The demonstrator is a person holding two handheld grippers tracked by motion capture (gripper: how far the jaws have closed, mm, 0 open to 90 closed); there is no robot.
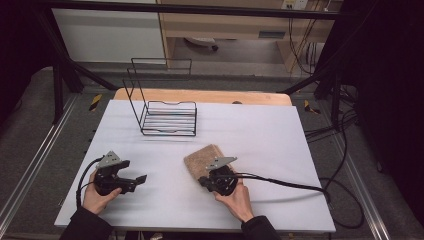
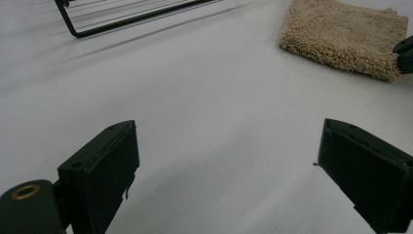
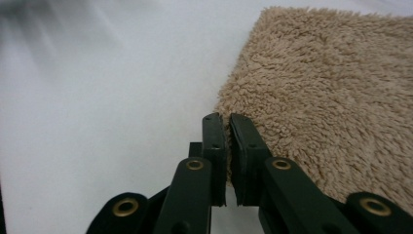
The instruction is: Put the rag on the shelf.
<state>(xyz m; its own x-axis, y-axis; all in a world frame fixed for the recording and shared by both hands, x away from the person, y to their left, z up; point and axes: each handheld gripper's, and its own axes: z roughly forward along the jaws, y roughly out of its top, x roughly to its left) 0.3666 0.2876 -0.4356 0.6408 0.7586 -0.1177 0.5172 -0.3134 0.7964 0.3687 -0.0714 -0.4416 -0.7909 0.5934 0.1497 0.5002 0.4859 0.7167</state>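
A tan, fluffy folded towel (image 1: 201,157) lies on the white table (image 1: 260,135) just right of centre. My right gripper (image 1: 203,181) is at the towel's near edge. In the right gripper view its jaws are pressed together on the towel (image 3: 331,92) at its near left corner, the right gripper (image 3: 227,120) pinching a thin bit of pile. My left gripper (image 1: 134,171) rests low at the front left, held in a hand. Its jaws stand wide apart over bare table, the left gripper (image 2: 226,141) holding nothing. The towel (image 2: 341,34) lies ahead and to its right.
A black wire rack (image 1: 167,117) stands at the back, left of centre, its base also in the left gripper view as the wire rack (image 2: 122,19). Cables trail from both grippers, the right one off the table's right side. A wooden strip edges the far side.
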